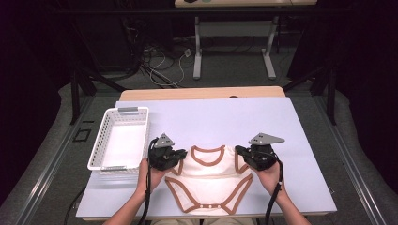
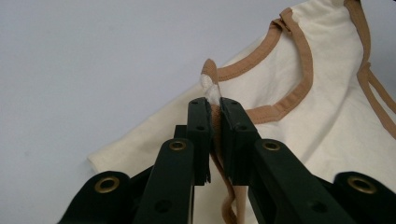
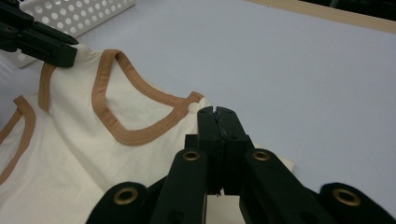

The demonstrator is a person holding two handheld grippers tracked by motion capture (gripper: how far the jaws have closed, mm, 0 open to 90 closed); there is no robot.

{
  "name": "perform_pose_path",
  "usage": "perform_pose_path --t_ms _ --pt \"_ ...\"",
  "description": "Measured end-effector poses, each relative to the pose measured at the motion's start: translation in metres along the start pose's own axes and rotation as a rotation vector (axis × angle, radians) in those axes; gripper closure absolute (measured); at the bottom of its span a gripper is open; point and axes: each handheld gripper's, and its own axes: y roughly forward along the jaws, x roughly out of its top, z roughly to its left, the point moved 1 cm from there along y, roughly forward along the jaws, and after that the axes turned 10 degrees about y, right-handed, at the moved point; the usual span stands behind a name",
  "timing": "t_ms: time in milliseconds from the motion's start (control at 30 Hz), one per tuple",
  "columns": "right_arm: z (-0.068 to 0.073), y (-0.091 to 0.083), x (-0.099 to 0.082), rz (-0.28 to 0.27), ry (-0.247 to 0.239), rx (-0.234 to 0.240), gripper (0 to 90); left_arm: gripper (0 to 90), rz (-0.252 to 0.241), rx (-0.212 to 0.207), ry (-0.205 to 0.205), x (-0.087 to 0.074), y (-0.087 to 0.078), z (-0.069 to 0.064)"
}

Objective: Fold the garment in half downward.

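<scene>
1. Baby bodysuit (image 1: 209, 180), cream with brown trim, lies on the white table cover (image 1: 300, 140), close to the near edge and between my two claws.
2. My left claw (image 1: 180, 154) sits at the suit's left shoulder. In the left gripper view its jaws are squeezed tight on the brown shoulder edge (image 2: 215, 122), and a bit of that trim pokes up past the tips.
3. My right claw (image 1: 240, 151) sits at the suit's right shoulder. In the right gripper view its jaws are pressed together, with the cream cloth (image 3: 93, 154) running under them. A small white snap (image 3: 193, 108) shows just beside the tips.
4. The neck hole (image 1: 207, 155) lies between the two claws, and the leg end points toward the person's hands.
5. A white basket (image 1: 107, 136) with holes sits to the left of the suit, just beside my left claw.
</scene>
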Motion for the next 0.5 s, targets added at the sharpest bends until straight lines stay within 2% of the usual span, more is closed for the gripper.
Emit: perform_pose_path --t_ms 233,333,400,467,500 --pt "0.003 -0.005 -0.005 0.016 -0.005 0.001 89.7 82.8 0.021 -0.012 0.014 -0.007 -0.005 -0.003" --pt "0.003 -0.005 -0.008 0.026 -0.019 -0.002 89.7 82.6 0.03 -0.018 0.006 -0.012 -0.005 -0.005" --pt "0.004 -0.006 -0.009 0.025 -0.019 0.001 89.8 82.6 0.033 -0.009 0.013 -0.014 -0.006 -0.006" --pt "0.005 -0.007 -0.011 0.036 -0.015 0.002 89.8 82.5 0.041 -0.018 0.016 -0.015 -0.007 -0.007" --pt "0.005 -0.007 -0.012 0.034 -0.016 0.002 89.8 82.5 0.037 -0.014 0.007 -0.016 -0.008 -0.008"
